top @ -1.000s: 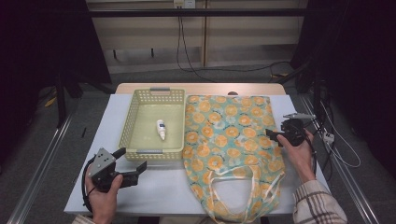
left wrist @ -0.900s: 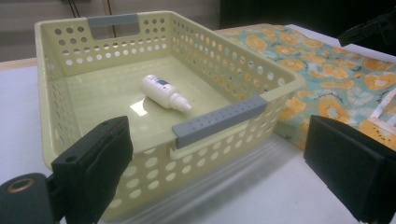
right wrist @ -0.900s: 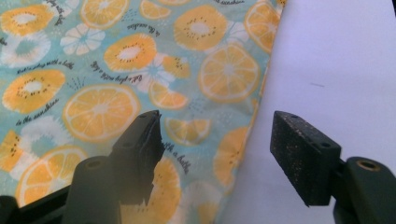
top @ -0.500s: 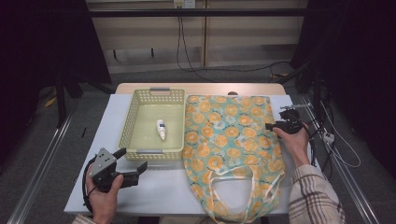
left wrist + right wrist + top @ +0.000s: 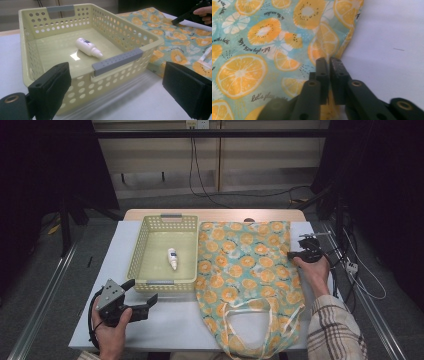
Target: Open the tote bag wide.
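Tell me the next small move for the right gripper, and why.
Probably lift the right gripper slightly: its jaws look shut on the fruit-print bag at its right edge, which lies flat, so raising the fabric should start opening it. The left gripper waits open near the basket.

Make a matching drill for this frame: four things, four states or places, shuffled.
Things:
1. small white bottle
2. yellow perforated basket
3. left gripper
4. right gripper

States or places:
A. jaws closed, at the right edge of the fruit-print tote bag
B. jaws wide open, near the basket's front
C. lying on its side in the basket
D. left of the bag, on the white table

Pairs: 1-C, 2-D, 3-B, 4-A
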Available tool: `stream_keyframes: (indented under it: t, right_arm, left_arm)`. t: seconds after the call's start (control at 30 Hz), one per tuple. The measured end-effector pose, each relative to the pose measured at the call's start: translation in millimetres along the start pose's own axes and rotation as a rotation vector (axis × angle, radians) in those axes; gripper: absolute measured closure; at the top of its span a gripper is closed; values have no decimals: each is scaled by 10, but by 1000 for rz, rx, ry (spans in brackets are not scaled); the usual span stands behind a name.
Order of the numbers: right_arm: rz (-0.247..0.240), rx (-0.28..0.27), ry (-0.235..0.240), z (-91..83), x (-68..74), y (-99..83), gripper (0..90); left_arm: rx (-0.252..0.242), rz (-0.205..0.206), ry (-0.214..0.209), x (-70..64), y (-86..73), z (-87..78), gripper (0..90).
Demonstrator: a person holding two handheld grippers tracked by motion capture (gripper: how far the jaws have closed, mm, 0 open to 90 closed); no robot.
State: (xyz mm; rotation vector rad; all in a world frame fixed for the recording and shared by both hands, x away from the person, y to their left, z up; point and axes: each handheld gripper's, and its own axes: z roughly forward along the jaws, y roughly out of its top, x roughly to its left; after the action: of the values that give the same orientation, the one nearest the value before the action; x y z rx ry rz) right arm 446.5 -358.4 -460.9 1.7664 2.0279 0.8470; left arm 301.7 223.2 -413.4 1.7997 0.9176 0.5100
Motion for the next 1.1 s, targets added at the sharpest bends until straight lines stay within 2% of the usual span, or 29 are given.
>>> stream_keyframes:
  t: [0.13,0.2,0.27,0.3,0.43,0.53,0.73,0.93,1.1]
  right_arm:
    - [45,-58,6,-61,-22,3,900]
    - [45,-75,2,-81,-38,1,900]
    - [60,-102,-20,-126,-61,-7,900]
    - [84,-124,-40,-169,-93,-25,900]
    - [108,-164,-92,-252,-173,-91,900]
    - [129,-164,-113,-288,-233,-152,900]
    - [193,-159,-161,-429,-407,-402,900]
    - [198,-115,-173,-535,-437,-553,900]
    - [194,-84,-170,-714,-455,-739,900]
  left_arm:
    - [-1,-4,3,9,-3,2,78]
    - [-1,-4,2,9,-3,2,78]
    - [0,-2,3,5,-3,0,78]
    - [-1,-2,1,4,-3,0,78]
    - [0,0,3,2,-3,1,78]
    - [-1,-3,2,2,-4,6,78]
    - [1,0,2,-1,-2,11,78]
    - [1,0,-2,-3,1,14,78]
    - [1,3,-3,-6,1,16,78]
